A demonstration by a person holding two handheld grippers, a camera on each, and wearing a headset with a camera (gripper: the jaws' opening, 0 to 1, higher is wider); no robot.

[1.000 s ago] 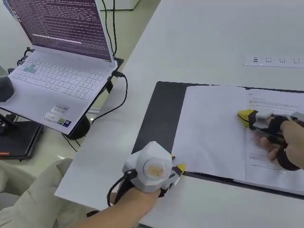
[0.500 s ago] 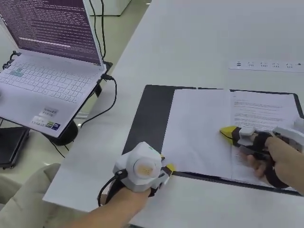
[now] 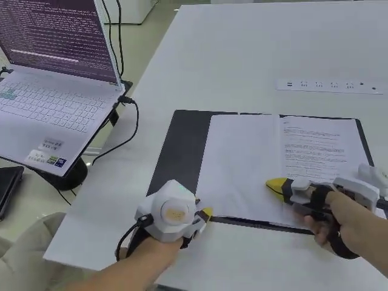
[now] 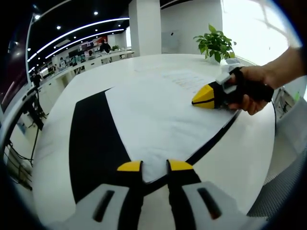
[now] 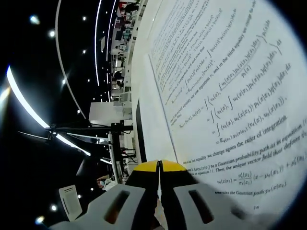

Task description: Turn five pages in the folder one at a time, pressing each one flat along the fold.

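The black folder (image 3: 182, 151) lies open on the white table. A blank white page (image 3: 242, 163) lies on its left half and a printed page (image 3: 318, 148) on its right. My right gripper (image 3: 274, 185) is shut, and its yellow tip presses on the paper at the fold, near the folder's front edge. Its own view shows the shut tips (image 5: 159, 165) low over the printed page (image 5: 230, 96). My left gripper (image 3: 203, 213) rests at the folder's front edge by the blank page's corner. There the jaws (image 4: 148, 166) stand slightly apart with nothing held.
An open laptop (image 3: 54, 79) on a stand sits at the left, with a cable (image 3: 121, 139) hanging by the table's left edge. A white power strip (image 3: 330, 86) lies beyond the folder. A potted plant (image 4: 216, 43) stands far back.
My right gripper has slid along the fold toward the folder's front edge. The left gripper has stayed at the front edge. The head camera has swung right.
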